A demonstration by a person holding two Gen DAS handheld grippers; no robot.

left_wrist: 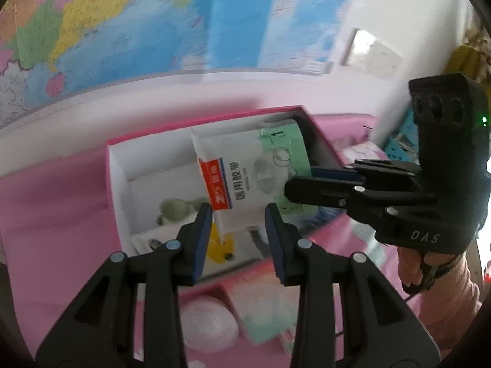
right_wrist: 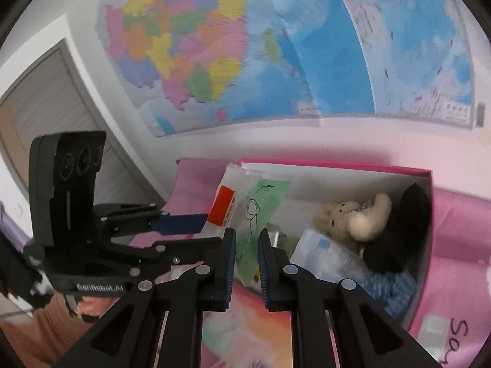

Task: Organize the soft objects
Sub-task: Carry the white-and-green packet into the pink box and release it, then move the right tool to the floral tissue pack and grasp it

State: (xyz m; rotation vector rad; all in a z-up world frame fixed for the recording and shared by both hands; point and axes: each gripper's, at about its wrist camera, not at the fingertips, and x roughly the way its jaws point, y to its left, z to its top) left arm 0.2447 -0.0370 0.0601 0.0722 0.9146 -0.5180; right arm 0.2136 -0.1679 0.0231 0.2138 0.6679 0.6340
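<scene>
A white packet with a red-and-blue label (left_wrist: 233, 184) hangs over the open pink box (left_wrist: 138, 141), overlapping a green packet (left_wrist: 282, 153). My left gripper (left_wrist: 237, 211) is shut on the white packet's lower end, with both pads at its edges. From the right, my right gripper (left_wrist: 299, 179) is shut on the green packet's side. In the right wrist view the green packet (right_wrist: 260, 199) runs down between the right gripper's (right_wrist: 247, 239) narrow pads. The left gripper (right_wrist: 211, 230) meets the white packet (right_wrist: 224, 205) at its red label. Whether the two packets are joined is unclear.
The pink box (right_wrist: 337, 165) holds a beige plush toy (right_wrist: 353, 214), a black soft thing (right_wrist: 411, 230), a white-and-blue pack (right_wrist: 331, 254) and blue checked cloth (right_wrist: 389, 288). A pale ball (left_wrist: 208, 325) lies below the left gripper. Pink cloth covers the table; a map hangs on the wall behind.
</scene>
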